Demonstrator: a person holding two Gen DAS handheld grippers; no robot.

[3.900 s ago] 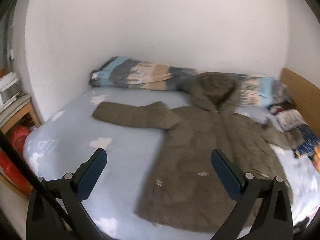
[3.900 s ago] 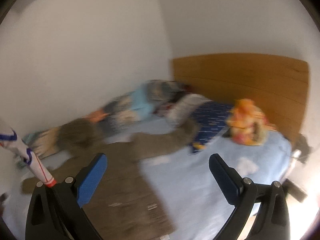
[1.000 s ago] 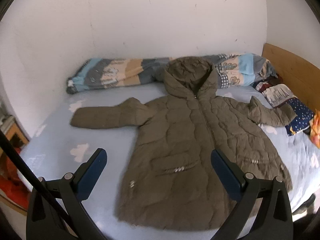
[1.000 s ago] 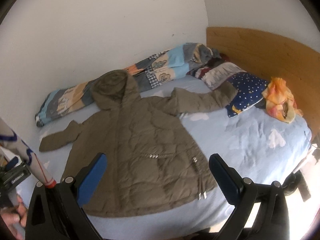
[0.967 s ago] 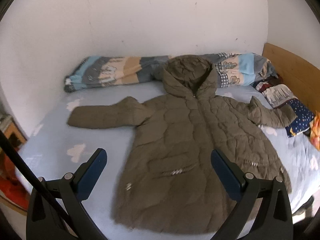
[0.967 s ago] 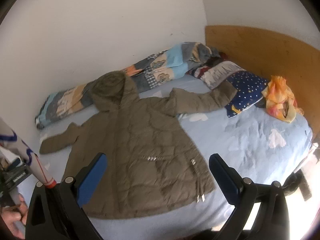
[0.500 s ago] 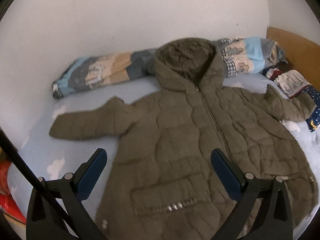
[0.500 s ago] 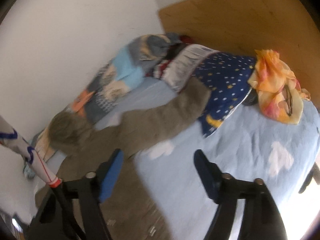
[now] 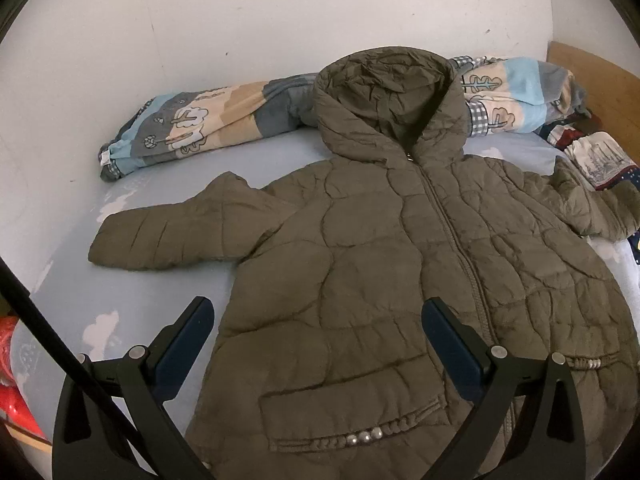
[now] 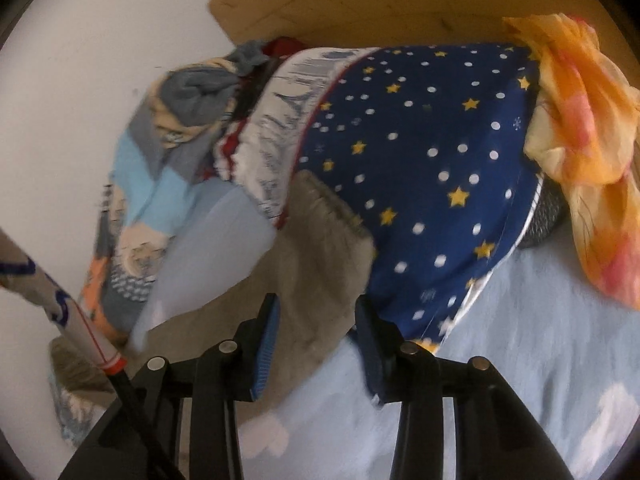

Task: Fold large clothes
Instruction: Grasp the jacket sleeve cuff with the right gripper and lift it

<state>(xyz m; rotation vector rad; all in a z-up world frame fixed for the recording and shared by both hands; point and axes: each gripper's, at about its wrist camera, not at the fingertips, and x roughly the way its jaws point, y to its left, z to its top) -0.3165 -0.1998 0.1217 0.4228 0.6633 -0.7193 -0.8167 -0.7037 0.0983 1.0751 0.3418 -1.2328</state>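
Jacket [image 9: 380, 280], olive, quilted and hooded, lies front-up with sleeves spread on the light-blue bed sheet [image 9: 132, 292]. The left gripper [image 9: 316, 344] hovers over its lower left front, fingers spread wide and empty. The right gripper [image 10: 316, 336], whose jaws have just been closing, stands partly open astride the right sleeve [image 10: 320, 248] beside the starry navy pillow [image 10: 420, 152], not visibly pressing it.

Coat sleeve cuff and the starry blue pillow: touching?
Touching. The right wrist view shows the sleeve cuff lying against the starry blue pillow, overlapping its edge with no gap.
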